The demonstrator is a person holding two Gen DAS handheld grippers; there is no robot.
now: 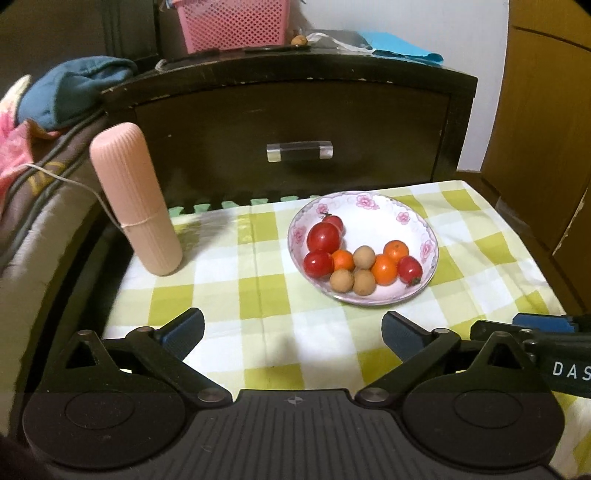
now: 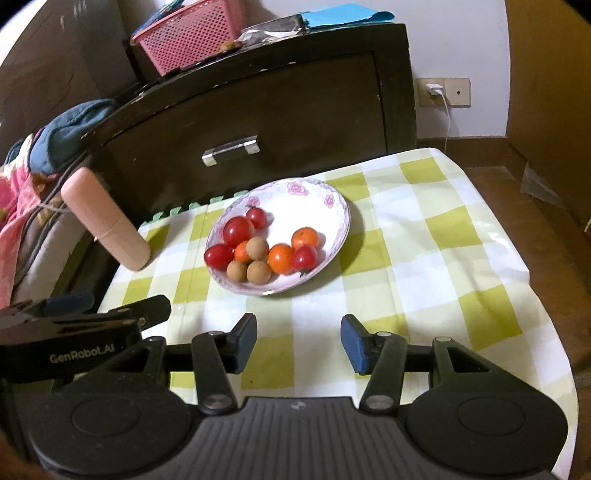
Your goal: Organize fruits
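Note:
A white floral plate (image 1: 417,225) (image 2: 332,206) sits on the green-checked cloth and holds red cherry tomatoes (image 1: 323,238) (image 2: 238,230), small oranges (image 1: 384,269) (image 2: 280,258) and brown longans (image 1: 364,282) (image 2: 258,272). My left gripper (image 1: 293,328) hovers in front of the plate, jaws wide apart and empty. My right gripper (image 2: 299,341) is also short of the plate, jaws apart with nothing between them. Each gripper shows at the edge of the other's view: the right gripper (image 1: 517,325), the left gripper (image 2: 110,310).
A pink ribbed cylinder (image 1: 135,199) (image 2: 105,218) stands at the cloth's left edge. Behind the cloth is a dark drawer cabinet (image 1: 295,122) (image 2: 258,107) with a pink basket (image 1: 232,24) (image 2: 188,37) on top. Bedding lies at left; a wooden door is at right.

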